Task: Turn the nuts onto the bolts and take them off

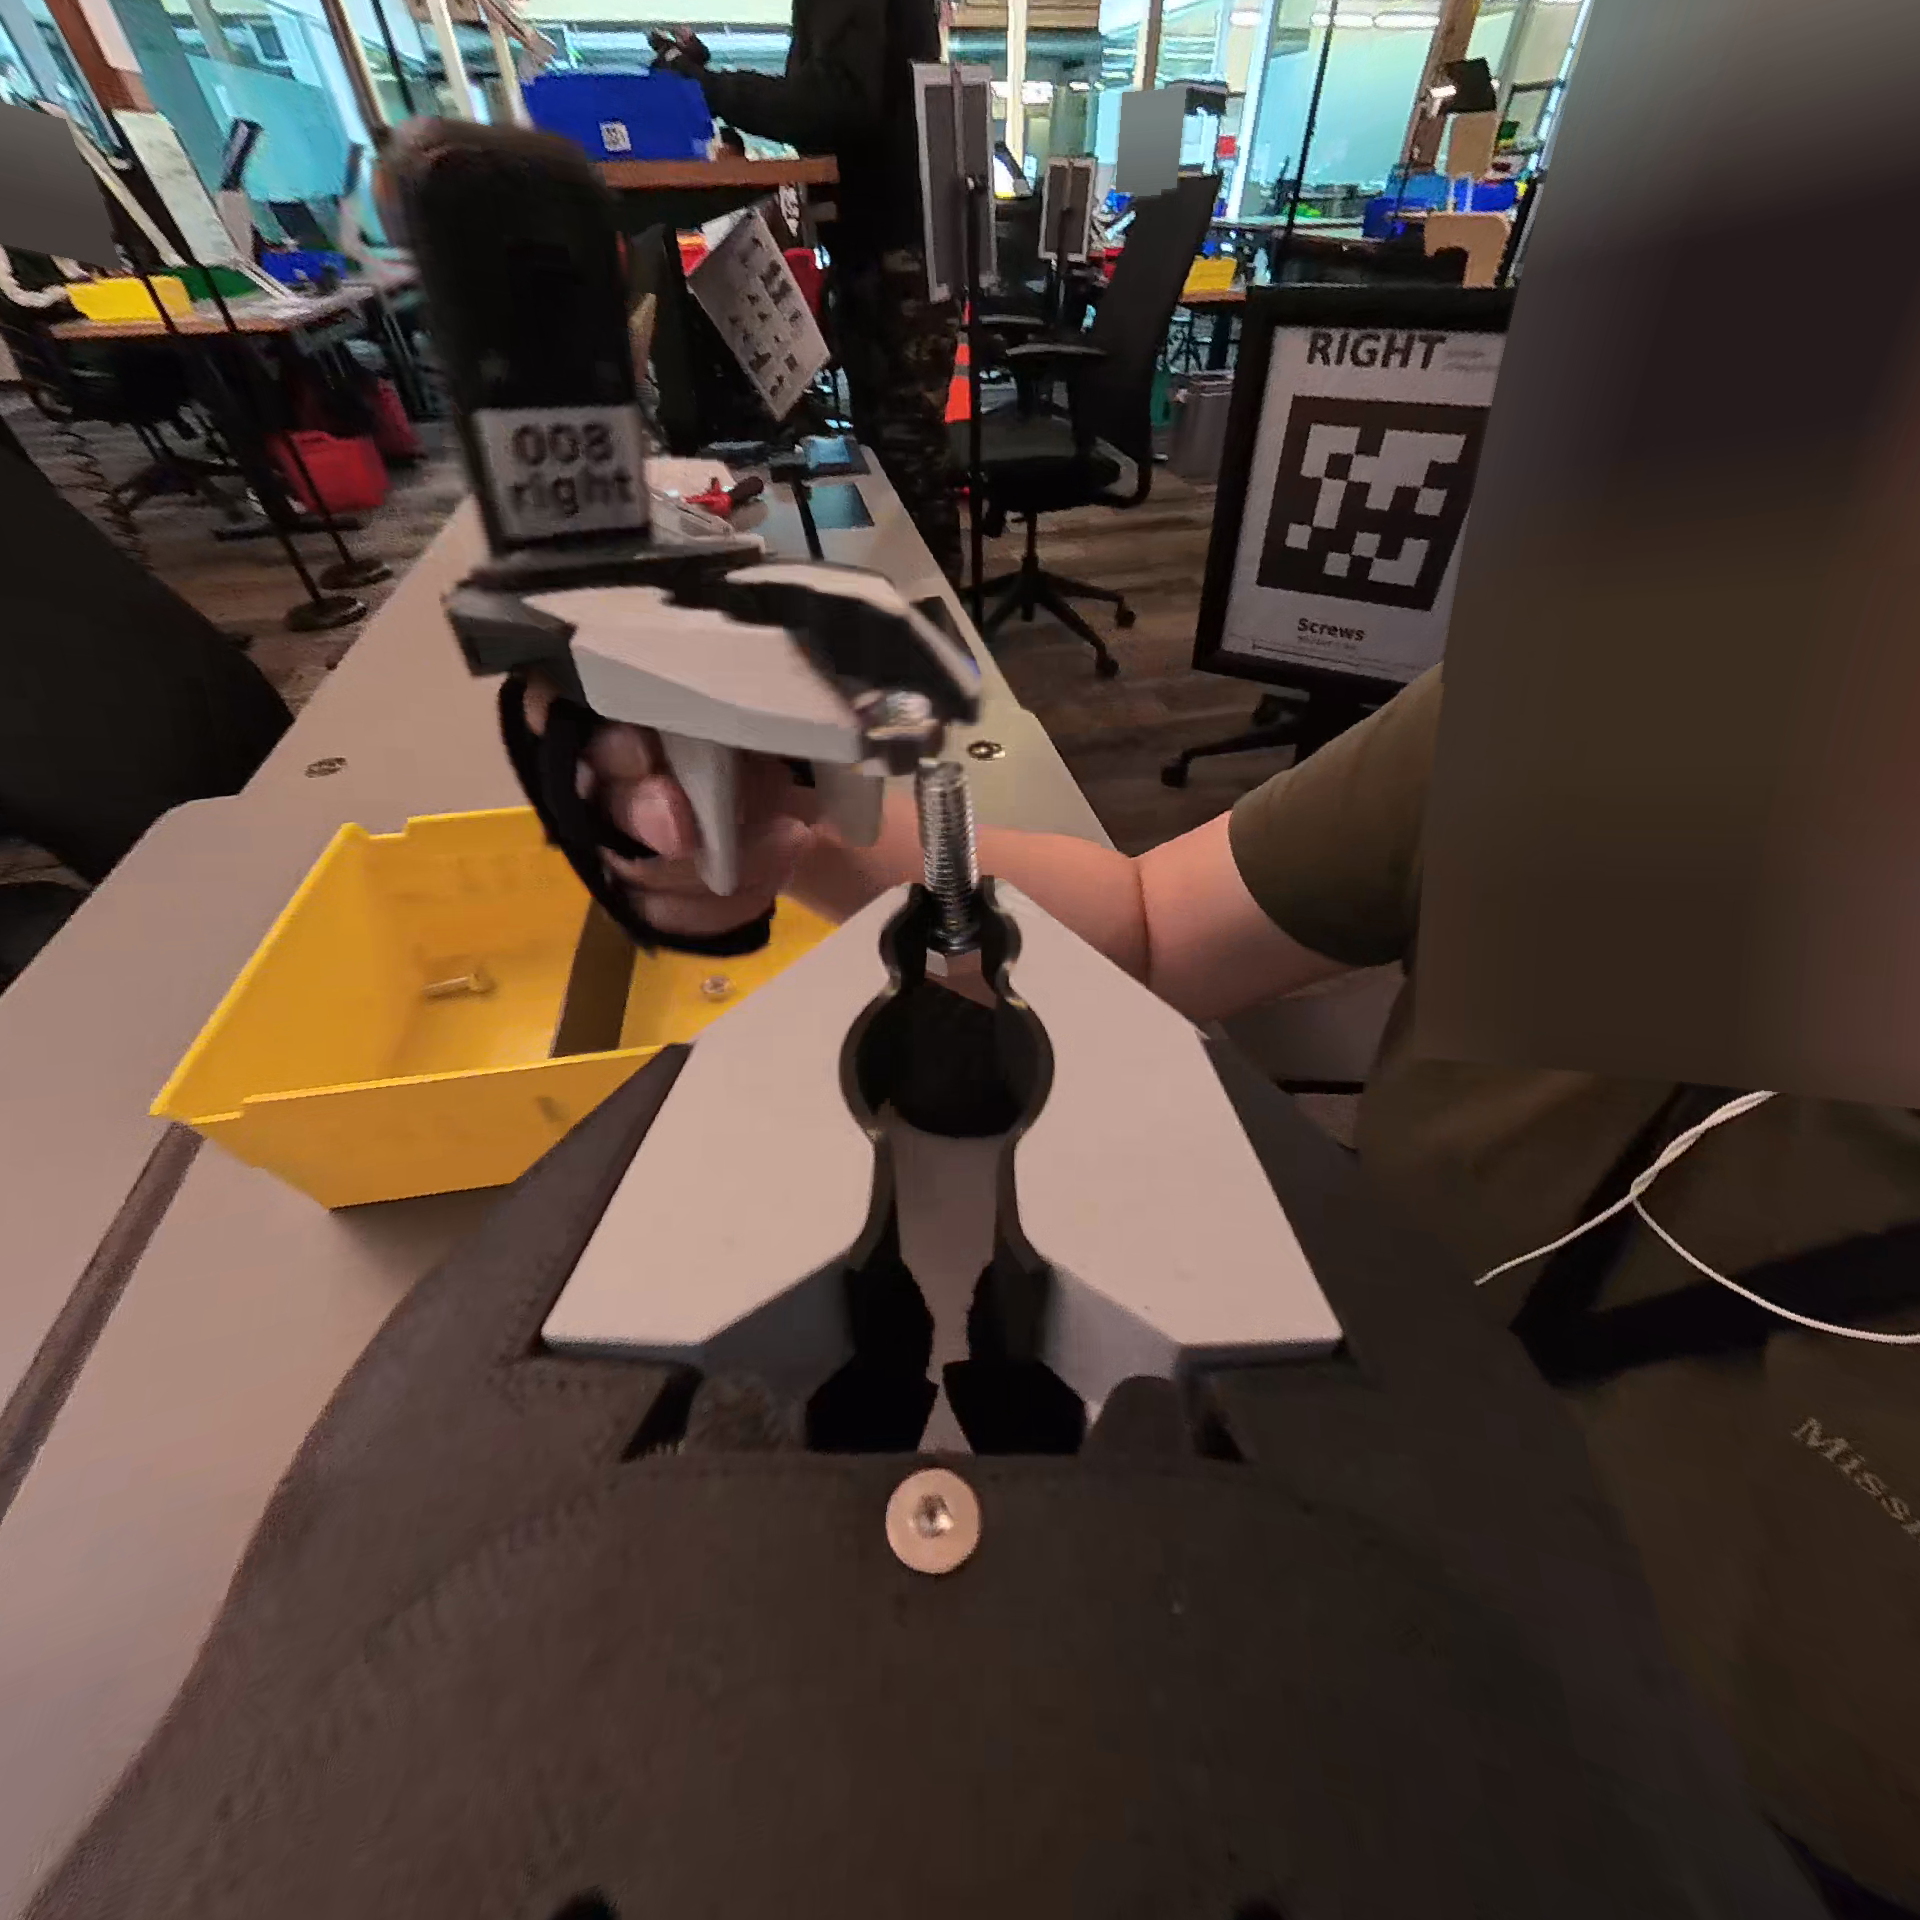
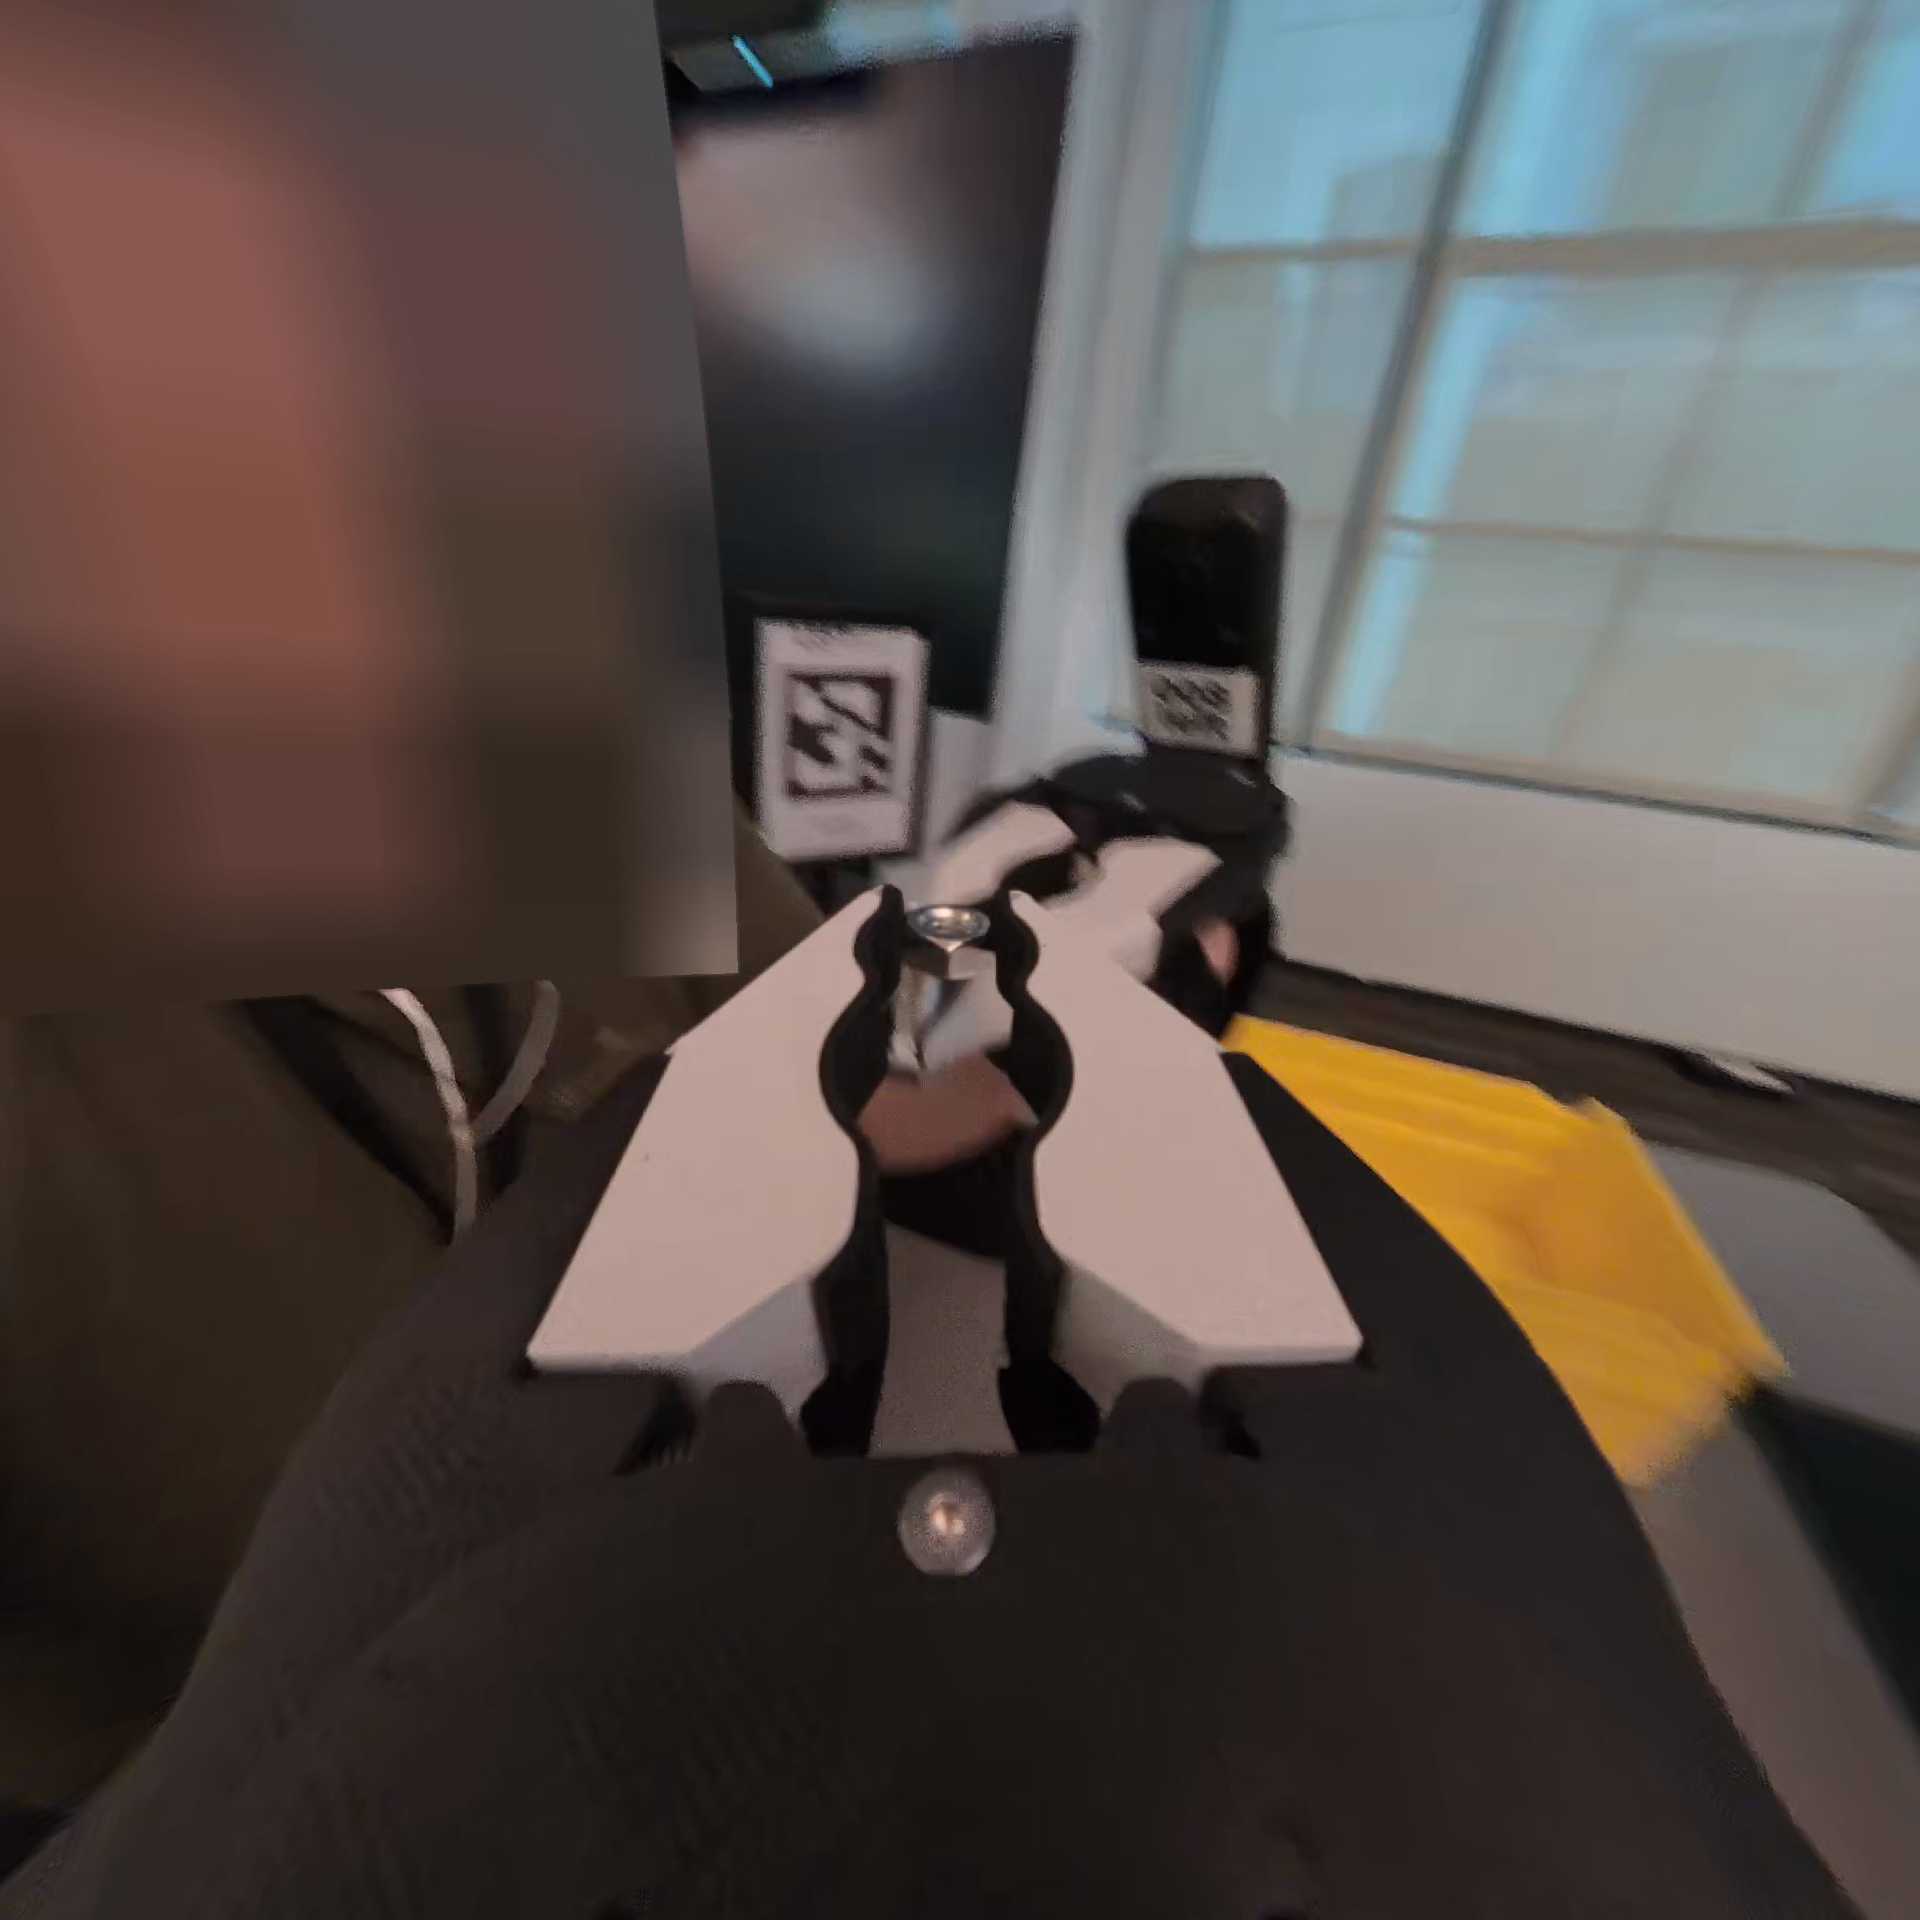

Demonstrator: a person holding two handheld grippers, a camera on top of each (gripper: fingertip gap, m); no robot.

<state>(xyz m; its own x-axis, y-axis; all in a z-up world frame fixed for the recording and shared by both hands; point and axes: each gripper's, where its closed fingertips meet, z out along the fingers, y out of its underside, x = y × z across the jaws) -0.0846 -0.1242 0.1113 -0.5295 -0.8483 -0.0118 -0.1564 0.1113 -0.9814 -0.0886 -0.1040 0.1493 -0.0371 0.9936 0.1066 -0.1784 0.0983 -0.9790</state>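
Note:
In the left wrist view my left gripper [image 1: 948,920] is shut on the head of a silver bolt [image 1: 943,836], which stands with its threaded shaft pointing up. My right gripper [image 1: 920,727] comes in from the upper left and is shut on a silver nut [image 1: 900,715] at the top end of the bolt. In the blurred right wrist view my right gripper [image 2: 943,909] holds the nut [image 2: 943,940] between its tips. The bolt [image 2: 920,1013] hangs below the nut, and the left gripper [image 2: 1091,883] lies beyond it. Both are held above the table.
A yellow bin [image 1: 343,1132] stands on the grey table [image 1: 156,1351] to the left, with a loose bolt [image 1: 457,982] and a small nut [image 1: 713,985] inside. It also shows in the right wrist view [image 2: 1507,1226]. A framed marker sign [image 1: 1351,488] stands to the right. The person's forearm [image 1: 1122,914] reaches across. The grippers are tip to tip, or close to it.

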